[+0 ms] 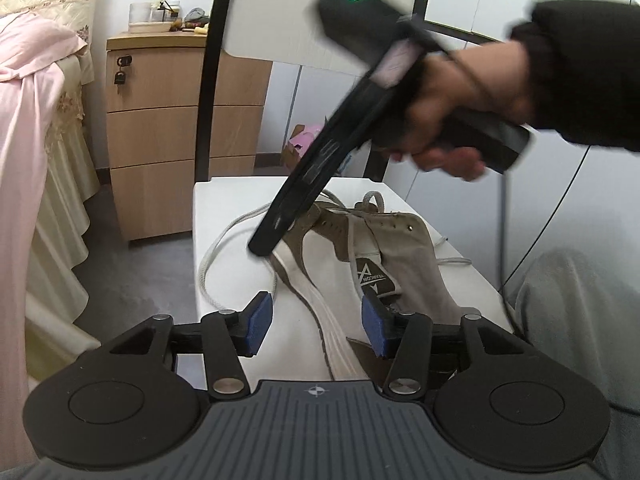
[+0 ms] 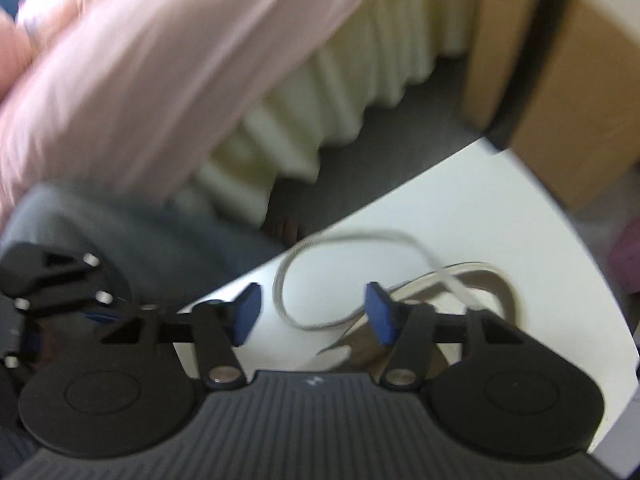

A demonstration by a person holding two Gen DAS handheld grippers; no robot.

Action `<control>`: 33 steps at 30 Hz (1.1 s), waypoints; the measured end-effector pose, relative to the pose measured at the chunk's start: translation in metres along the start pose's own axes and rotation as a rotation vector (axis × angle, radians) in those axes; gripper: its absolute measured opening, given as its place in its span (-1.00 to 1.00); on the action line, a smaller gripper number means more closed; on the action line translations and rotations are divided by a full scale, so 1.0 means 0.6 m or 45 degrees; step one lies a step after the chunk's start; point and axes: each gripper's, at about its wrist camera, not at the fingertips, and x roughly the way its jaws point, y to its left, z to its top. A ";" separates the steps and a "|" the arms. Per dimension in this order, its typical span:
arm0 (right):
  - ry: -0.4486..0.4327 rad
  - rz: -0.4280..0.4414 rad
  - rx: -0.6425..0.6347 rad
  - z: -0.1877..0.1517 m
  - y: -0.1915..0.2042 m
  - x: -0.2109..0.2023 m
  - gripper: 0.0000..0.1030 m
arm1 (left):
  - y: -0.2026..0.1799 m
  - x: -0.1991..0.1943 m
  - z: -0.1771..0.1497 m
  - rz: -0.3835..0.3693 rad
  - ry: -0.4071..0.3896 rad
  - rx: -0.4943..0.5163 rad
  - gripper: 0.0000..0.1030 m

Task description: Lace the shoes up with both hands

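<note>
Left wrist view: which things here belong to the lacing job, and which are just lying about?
Job:
- shoe
- lace
- white table it lies on
- left tongs, open
- right tongs, open, above the lace loop

Lying about:
- wooden drawer cabinet
- padlock
- pink cloth
- jars on the cabinet

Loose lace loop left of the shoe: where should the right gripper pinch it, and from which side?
Pinch the lace on its free curve lying flat on the white table, clear of the shoe. Come from above, right gripper straddling the cord; its open jaws already frame that bend.
</note>
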 end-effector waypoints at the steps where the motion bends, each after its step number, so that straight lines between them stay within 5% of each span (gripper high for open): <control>1: 0.067 0.010 -0.034 0.012 0.004 0.018 -0.09 | 0.001 -0.001 0.001 0.000 0.002 -0.001 0.06; 6: 0.308 0.044 -0.173 0.028 0.034 0.089 -0.30 | 0.006 0.001 0.005 0.001 0.003 -0.006 0.07; 13: 0.312 0.009 -0.214 0.020 0.045 0.109 -0.97 | 0.011 0.002 0.006 0.010 0.006 -0.022 0.08; 22: -0.144 0.107 0.101 0.005 0.017 -0.058 -0.97 | 0.019 0.014 0.025 0.059 -0.022 -0.097 0.09; 28: -0.606 0.307 0.475 -0.091 -0.027 -0.218 -0.97 | -0.016 0.030 0.054 0.059 -0.148 -0.030 0.09; 33: -0.857 0.440 0.715 -0.194 -0.061 -0.285 -0.97 | -0.061 0.058 0.068 0.040 -0.206 0.074 0.08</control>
